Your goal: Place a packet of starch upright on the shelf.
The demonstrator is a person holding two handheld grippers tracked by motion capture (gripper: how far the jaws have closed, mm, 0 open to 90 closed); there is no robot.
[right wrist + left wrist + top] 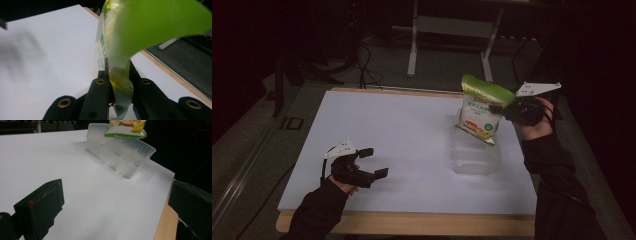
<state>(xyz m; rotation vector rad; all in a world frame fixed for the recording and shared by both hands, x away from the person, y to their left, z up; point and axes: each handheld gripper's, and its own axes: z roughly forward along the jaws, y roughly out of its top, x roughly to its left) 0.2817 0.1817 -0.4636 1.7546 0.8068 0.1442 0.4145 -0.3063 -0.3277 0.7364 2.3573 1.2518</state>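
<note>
The right gripper [504, 107] has its jaws pressed together on the upper edge of a soft plastic pouch [478, 112], green at the top and printed white and orange below, which hangs clear in the air above a clear plastic container [475, 155] standing on the right part of the white-covered table [377, 135]. Seen along the right gripper's own jaws, the film of the pouch [120, 75] is crumpled flat between them just under the green band. The pouch sags and tilts from that one corner, so I judge it light but limp, with loose contents that can shift; the glossy film looks slippery, and a pinch on the sealed top band is the sounder hold, since the filled body would bulge away from the jaws. The container [120, 155] is thin-walled and divided into compartments; it appears light enough to slide or tip if the pouch is pushed in at an angle. The left gripper [374, 162] hangs low over the near left of the table, jaws spread wide with nothing between them, well apart from the container.
</note>
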